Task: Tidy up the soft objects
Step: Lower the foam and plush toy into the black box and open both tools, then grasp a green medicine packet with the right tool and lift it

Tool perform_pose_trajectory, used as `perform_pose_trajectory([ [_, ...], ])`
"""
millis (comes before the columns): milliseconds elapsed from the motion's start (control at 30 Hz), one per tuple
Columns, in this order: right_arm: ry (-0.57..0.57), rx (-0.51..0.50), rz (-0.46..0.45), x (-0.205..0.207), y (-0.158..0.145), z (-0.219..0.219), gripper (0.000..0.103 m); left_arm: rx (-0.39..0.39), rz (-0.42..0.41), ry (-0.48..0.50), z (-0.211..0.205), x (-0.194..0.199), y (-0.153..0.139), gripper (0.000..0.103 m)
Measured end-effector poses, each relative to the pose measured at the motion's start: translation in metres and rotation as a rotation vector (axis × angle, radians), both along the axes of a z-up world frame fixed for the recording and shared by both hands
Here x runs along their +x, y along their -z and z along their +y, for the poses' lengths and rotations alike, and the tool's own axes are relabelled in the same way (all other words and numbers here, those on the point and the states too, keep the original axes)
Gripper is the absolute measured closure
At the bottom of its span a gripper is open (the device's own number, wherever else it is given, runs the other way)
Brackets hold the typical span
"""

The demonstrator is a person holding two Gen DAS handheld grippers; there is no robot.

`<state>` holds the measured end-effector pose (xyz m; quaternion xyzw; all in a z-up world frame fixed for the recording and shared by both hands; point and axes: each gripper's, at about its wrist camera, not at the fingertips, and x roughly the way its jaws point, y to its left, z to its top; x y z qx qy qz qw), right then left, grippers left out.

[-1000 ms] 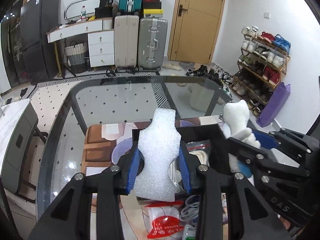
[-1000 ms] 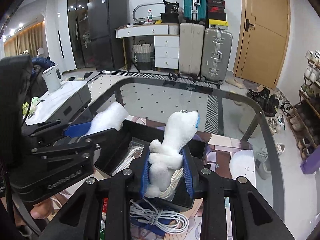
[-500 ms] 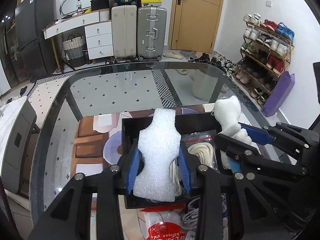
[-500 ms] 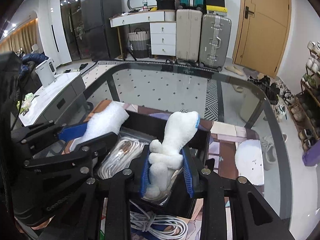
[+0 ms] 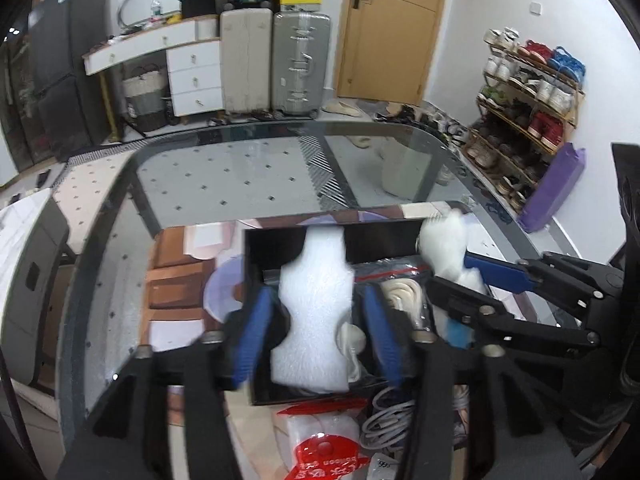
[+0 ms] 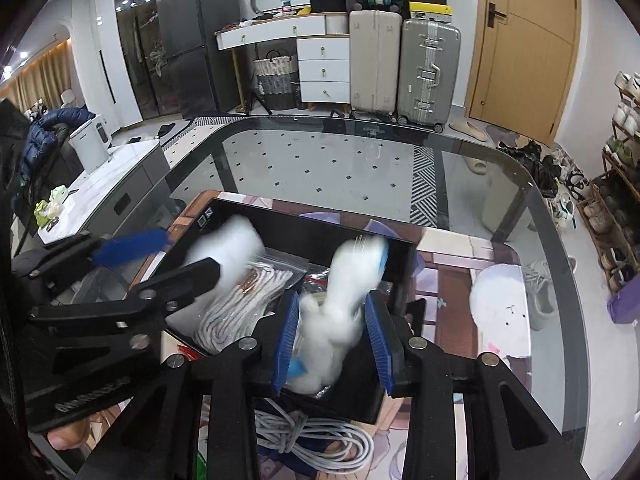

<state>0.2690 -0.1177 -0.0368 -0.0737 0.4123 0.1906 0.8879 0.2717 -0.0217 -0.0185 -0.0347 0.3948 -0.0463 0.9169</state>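
A white foam piece (image 5: 316, 308) stands between the spread blue pads of my left gripper (image 5: 316, 334), over a black open box (image 5: 256, 264). It looks free of the pads. My right gripper (image 6: 332, 340) has its pads apart around a white plush toy (image 6: 344, 304), blurred, over the same box (image 6: 304, 236). Bagged white cords (image 6: 240, 300) lie in the box. The left gripper (image 6: 160, 256) shows in the right wrist view with the foam (image 6: 228, 244). The right gripper (image 5: 456, 280) and the plush toy (image 5: 444, 244) show in the left wrist view.
The box sits on a printed mat (image 6: 448, 248) on a glass table (image 6: 320, 160). A coiled white cable (image 6: 316, 440) lies in front of the box. A red and white packet (image 5: 328, 448) lies near the front. A white plush (image 6: 500, 304) lies to the right.
Both grippers have dropped lower over the box. The jaws of both have spread apart, and the foam piece and plush toy are blurred and sinking into the box.
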Motion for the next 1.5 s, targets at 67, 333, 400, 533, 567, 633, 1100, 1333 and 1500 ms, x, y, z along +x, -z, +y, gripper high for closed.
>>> perform_pose_trajectory([
  [67,0.009,0.026,0.002,0.0,-0.002,-0.006,0.057,-0.008,-0.023,-0.019,0.005,-0.004,-0.005,0.03],
  [333,-0.002,0.032,-0.003,-0.025,-0.018,-0.019,0.053,0.006,-0.054,-0.008,0.016,-0.03,-0.015,0.023],
  [400,-0.036,0.036,0.008,-0.038,-0.02,-0.02,0.053,0.028,-0.035,0.013,0.015,-0.038,-0.011,0.023],
  [533,-0.099,0.02,0.014,-0.067,-0.02,-0.018,0.053,0.09,-0.004,0.057,0.015,-0.059,-0.003,0.023],
  [567,-0.14,0.017,0.025,-0.077,-0.019,-0.015,0.053,0.103,0.006,0.084,0.015,-0.067,0.0,0.023],
  [633,-0.174,0.006,0.042,-0.087,-0.014,-0.012,0.052,0.127,0.018,0.119,0.015,-0.08,0.006,0.023],
  [1100,-0.348,-0.067,0.233,-0.115,0.06,0.023,0.029,0.205,0.171,0.319,0.005,-0.143,0.054,0.022],
  [1333,-0.406,-0.112,0.239,-0.118,0.074,0.042,0.027,0.225,0.201,0.335,0.001,-0.146,0.063,0.023],
  [1500,-0.405,-0.125,0.231,-0.114,0.078,0.045,0.026,0.226,0.209,0.325,0.001,-0.146,0.066,0.023],
])
